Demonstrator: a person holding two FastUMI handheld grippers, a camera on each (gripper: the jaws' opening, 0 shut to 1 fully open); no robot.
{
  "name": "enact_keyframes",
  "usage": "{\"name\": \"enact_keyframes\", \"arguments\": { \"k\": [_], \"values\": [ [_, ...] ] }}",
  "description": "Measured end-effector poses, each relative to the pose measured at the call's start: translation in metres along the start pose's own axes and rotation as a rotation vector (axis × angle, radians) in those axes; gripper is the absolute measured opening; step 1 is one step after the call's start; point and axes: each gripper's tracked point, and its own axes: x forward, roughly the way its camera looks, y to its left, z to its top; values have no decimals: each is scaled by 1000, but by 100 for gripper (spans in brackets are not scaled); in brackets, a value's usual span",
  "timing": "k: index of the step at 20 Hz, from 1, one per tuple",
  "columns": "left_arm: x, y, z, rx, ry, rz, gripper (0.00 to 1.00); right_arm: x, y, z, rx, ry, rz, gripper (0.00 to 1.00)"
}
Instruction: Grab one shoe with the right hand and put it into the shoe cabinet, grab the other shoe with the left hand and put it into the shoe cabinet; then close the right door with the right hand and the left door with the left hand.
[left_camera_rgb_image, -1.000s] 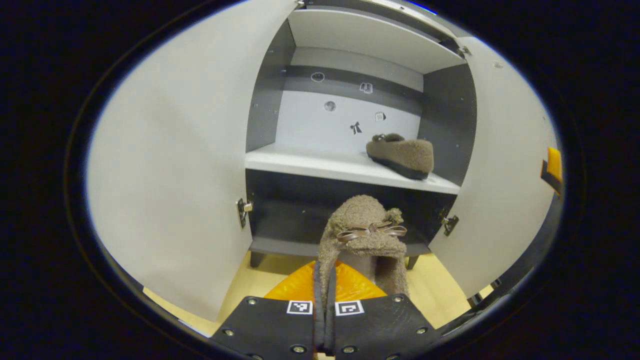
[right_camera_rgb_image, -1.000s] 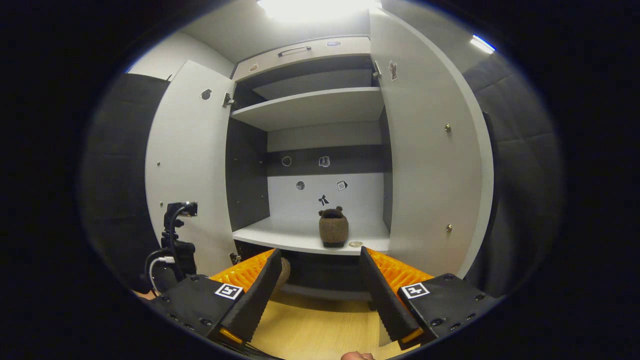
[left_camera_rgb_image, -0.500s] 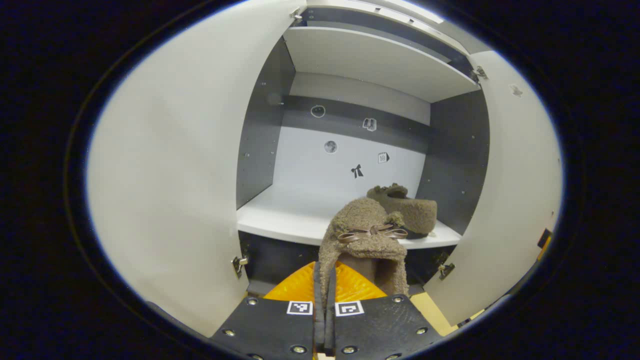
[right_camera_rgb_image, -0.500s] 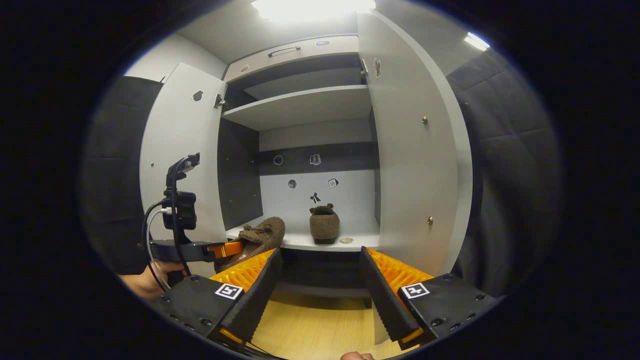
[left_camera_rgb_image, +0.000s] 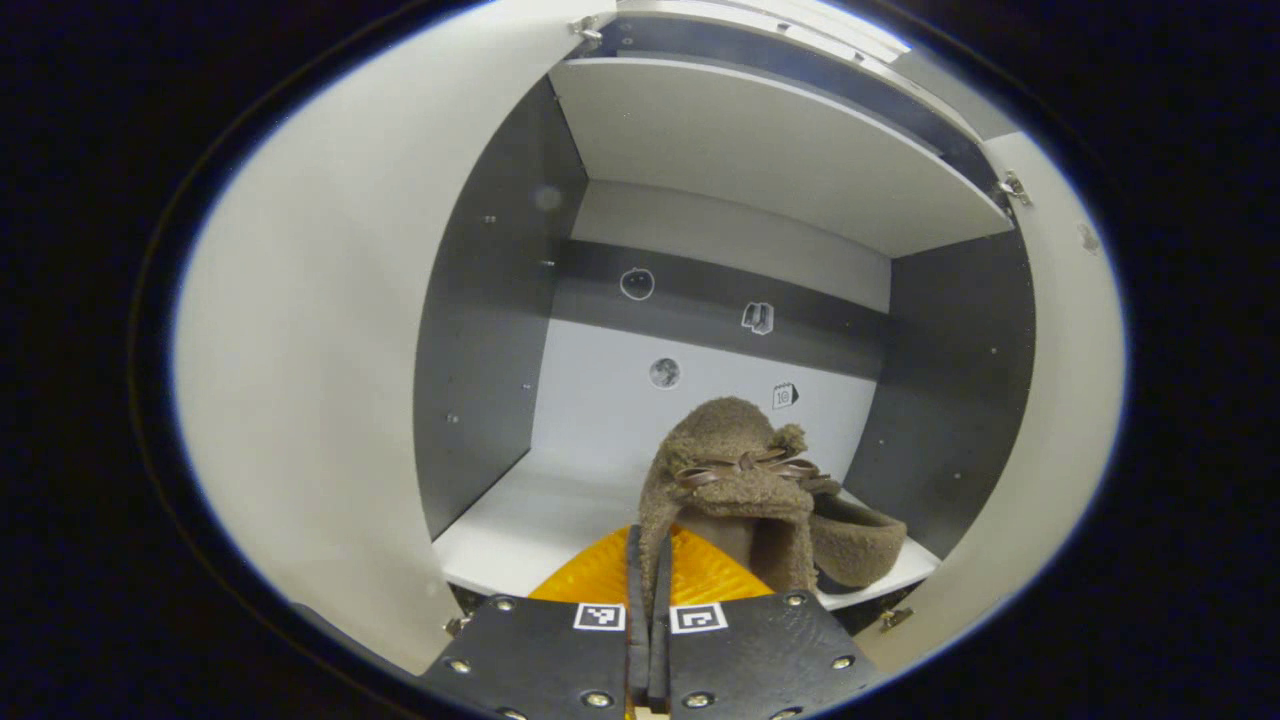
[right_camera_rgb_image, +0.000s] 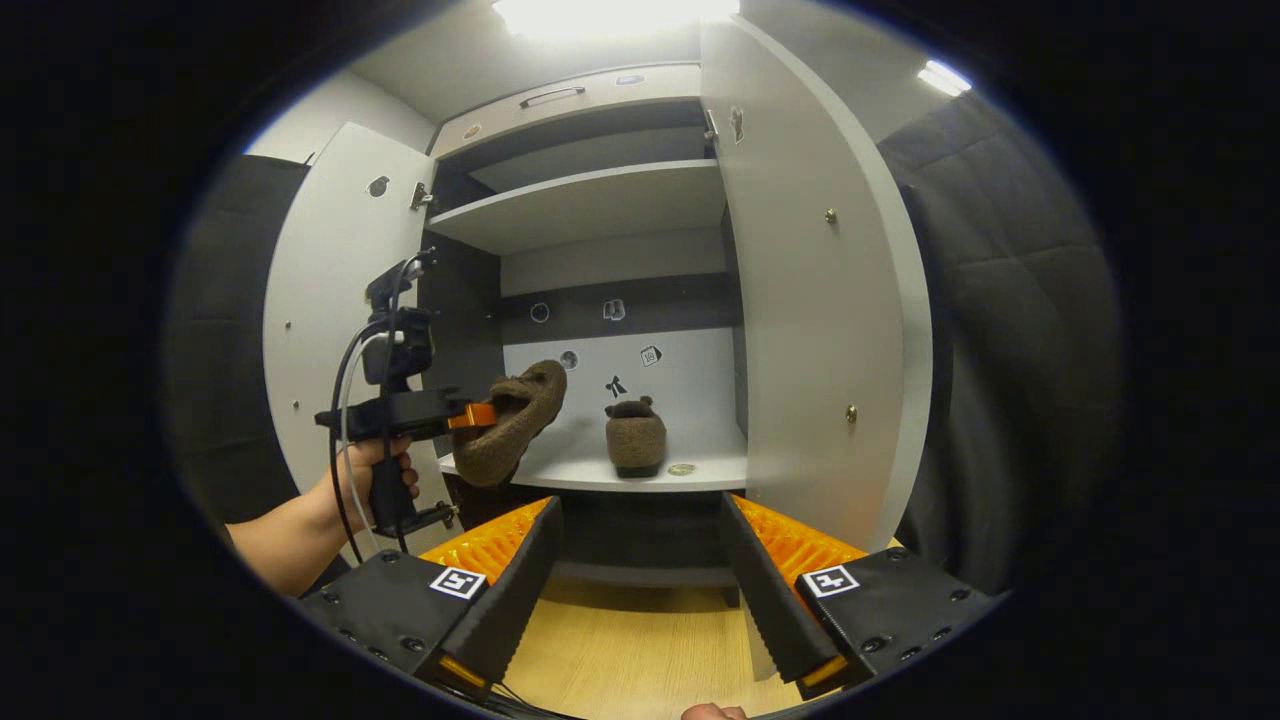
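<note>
**Second shoe held at the shelf**

Our left hand-held gripper (left_camera_rgb_image: 648, 590) pinches the fuzzy shoe (left_camera_rgb_image: 728, 470) by its rim above the shelf (left_camera_rgb_image: 520, 525), hiding most of the other shoe (right_camera_rgb_image: 635, 440). Our right hand-held gripper (right_camera_rgb_image: 640, 575) hangs wide open, empty, before the shoe cabinet (right_camera_rgb_image: 590, 205).

At the bottom centre of the frame, the left gripper (left_camera_rgb_image: 648, 600) pinches the edge of a fuzzy brown shoe (left_camera_rgb_image: 728, 480) with a bow. Just right of it, lower right, a 2nd shoe (left_camera_rgb_image: 860, 540) lies on the cabinet's white shelf (left_camera_rgb_image: 520, 530), with 1 open door (left_camera_rgb_image: 320, 360) across the left.
</note>
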Motion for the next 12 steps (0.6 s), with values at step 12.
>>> {"name": "enact_keyframes", "arguments": {
  "k": [12],
  "values": [
    [99, 14, -21, 28, 55, 58, 2, 1, -13, -9, 8, 29, -74, 99]
  ]
}}
